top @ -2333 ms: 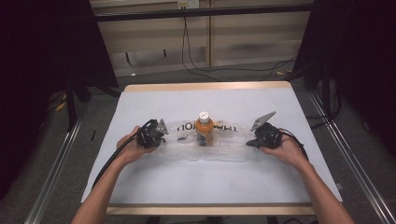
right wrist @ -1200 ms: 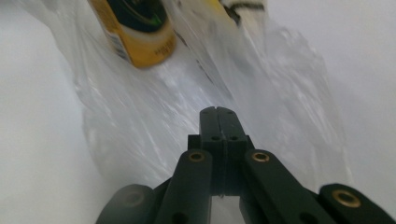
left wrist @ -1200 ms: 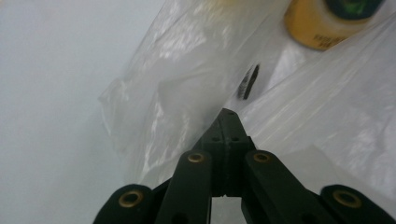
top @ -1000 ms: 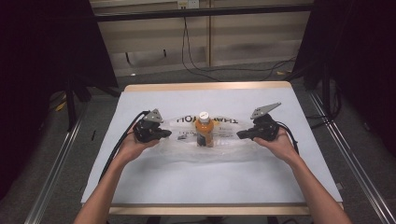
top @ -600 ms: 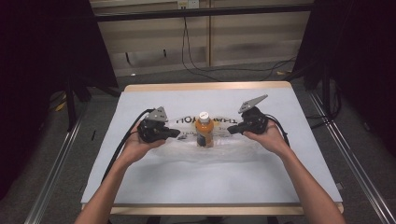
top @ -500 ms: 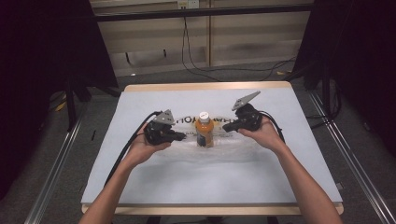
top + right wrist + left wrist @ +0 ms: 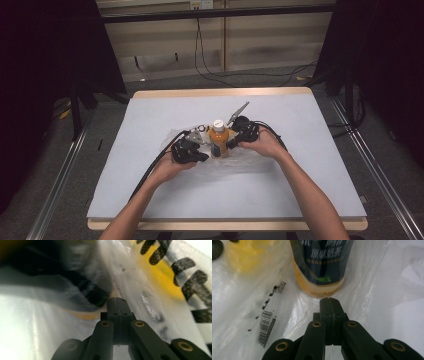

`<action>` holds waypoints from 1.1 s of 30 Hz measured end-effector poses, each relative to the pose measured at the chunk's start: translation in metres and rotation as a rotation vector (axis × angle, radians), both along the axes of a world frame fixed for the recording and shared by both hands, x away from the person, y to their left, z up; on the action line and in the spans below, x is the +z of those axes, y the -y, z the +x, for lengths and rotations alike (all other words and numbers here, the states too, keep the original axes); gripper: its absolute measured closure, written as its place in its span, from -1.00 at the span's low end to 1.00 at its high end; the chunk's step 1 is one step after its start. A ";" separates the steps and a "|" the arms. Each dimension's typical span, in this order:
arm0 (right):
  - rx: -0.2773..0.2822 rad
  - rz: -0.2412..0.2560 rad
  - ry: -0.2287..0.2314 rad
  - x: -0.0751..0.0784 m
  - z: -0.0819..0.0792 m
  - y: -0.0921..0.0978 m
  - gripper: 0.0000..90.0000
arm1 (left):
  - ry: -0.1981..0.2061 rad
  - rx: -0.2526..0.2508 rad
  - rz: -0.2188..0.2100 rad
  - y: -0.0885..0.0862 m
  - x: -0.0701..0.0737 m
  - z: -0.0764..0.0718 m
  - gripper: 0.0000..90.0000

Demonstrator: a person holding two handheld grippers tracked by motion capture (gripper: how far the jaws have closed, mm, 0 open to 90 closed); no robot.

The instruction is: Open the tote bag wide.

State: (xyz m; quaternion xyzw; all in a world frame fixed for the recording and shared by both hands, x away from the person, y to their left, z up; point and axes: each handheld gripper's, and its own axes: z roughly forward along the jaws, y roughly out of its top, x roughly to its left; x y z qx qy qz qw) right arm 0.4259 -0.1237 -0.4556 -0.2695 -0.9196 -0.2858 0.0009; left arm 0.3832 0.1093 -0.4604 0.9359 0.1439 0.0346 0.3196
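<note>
Left gripper [image 7: 329, 301]: jaws pressed together, apparently pinching bag film; tip just short of the bottle's base.
Right gripper [image 7: 117, 301]: jaws likewise closed, film seemingly caught between them; close against the bottle's other side.
Bottle [image 7: 218, 138]: upright, white cap, orange drink, dark label; mid-table, between both grippers, standing on the bag.
Bag [image 7: 242, 305]: thin clear plastic, printed barcode and black lettering, bunched around the bottle's foot.
Table [image 7: 310, 165]: pale sheet, otherwise bare.
Risk, tipping: uneven pull on the film likely to topple the bottle.
Risk, slip: thin film may slide from closed jaws.
Risk, tear: hard lift under the bottle's weight could rip the plastic.
</note>
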 end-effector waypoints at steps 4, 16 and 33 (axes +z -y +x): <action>-0.029 -0.005 -0.028 -0.005 0.008 -0.001 1.00 | -0.020 -0.008 0.001 0.003 -0.006 -0.003 1.00; -0.077 0.024 -0.019 -0.014 0.026 -0.009 1.00 | -0.032 -0.074 0.003 0.009 -0.008 -0.019 1.00; -0.222 0.030 -0.006 -0.016 0.060 -0.018 1.00 | 0.004 -0.179 0.018 0.010 -0.006 -0.062 1.00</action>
